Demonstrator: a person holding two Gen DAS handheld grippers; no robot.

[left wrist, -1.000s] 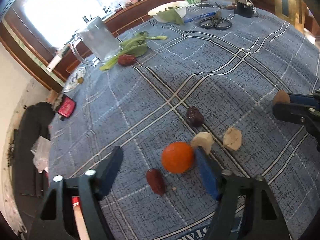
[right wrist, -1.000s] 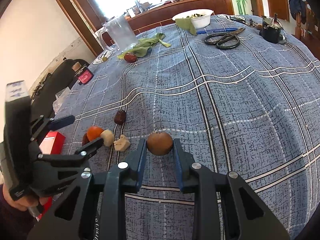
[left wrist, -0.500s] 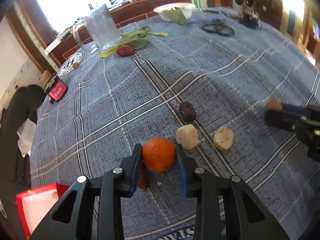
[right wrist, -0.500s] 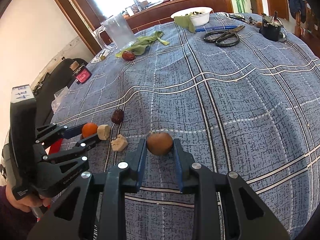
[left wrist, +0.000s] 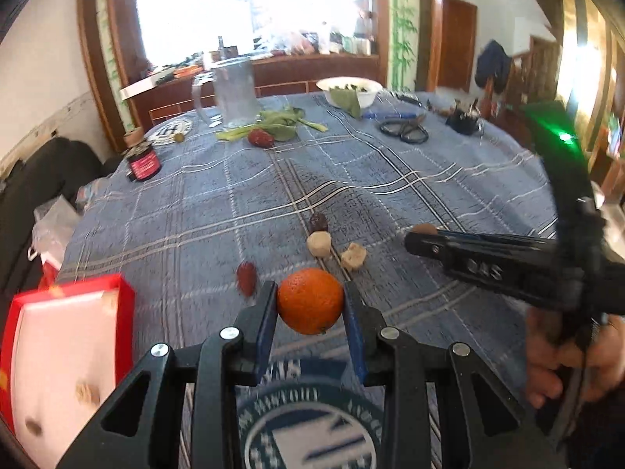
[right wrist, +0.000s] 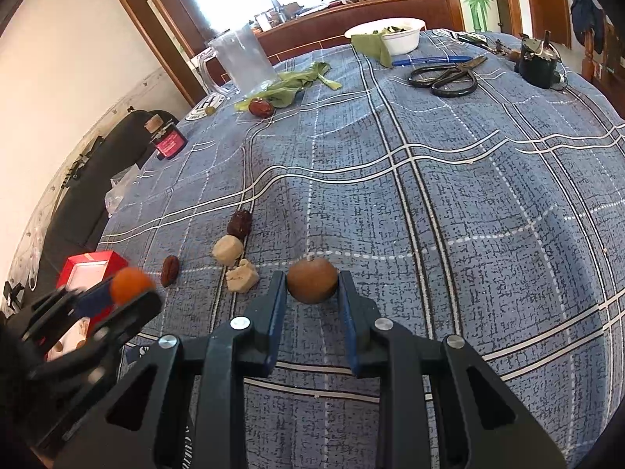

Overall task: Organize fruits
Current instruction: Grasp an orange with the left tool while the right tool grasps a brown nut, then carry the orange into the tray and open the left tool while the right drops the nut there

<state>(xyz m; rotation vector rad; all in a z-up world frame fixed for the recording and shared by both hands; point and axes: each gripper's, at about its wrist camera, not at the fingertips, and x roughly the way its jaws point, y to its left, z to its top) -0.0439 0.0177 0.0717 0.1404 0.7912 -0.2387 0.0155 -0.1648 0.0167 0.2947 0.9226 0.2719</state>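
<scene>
My left gripper [left wrist: 310,301] is shut on an orange [left wrist: 310,300] and holds it above the blue checked tablecloth [left wrist: 390,203], near a red box [left wrist: 58,348] at the table's left edge. In the right wrist view that orange [right wrist: 131,284] shows at the left, over the red box [right wrist: 91,264]. My right gripper [right wrist: 311,287] is shut on a brown round fruit [right wrist: 311,280]. On the cloth lie a red date [left wrist: 247,276], a dark date [left wrist: 318,222] and two pale chunks [left wrist: 319,243] [left wrist: 354,256].
At the far side stand a clear jug [right wrist: 242,62], green leaves [right wrist: 291,84] with another date [right wrist: 261,108], a white bowl [right wrist: 390,35], scissors [right wrist: 445,76], a pen [right wrist: 429,60] and a dark jar [right wrist: 168,142]. A person's hand [left wrist: 566,355] grips the right tool.
My left gripper closed on the orange, then lifted it off the cloth and carried it left toward the red box. The right gripper with the brown fruit stayed still.
</scene>
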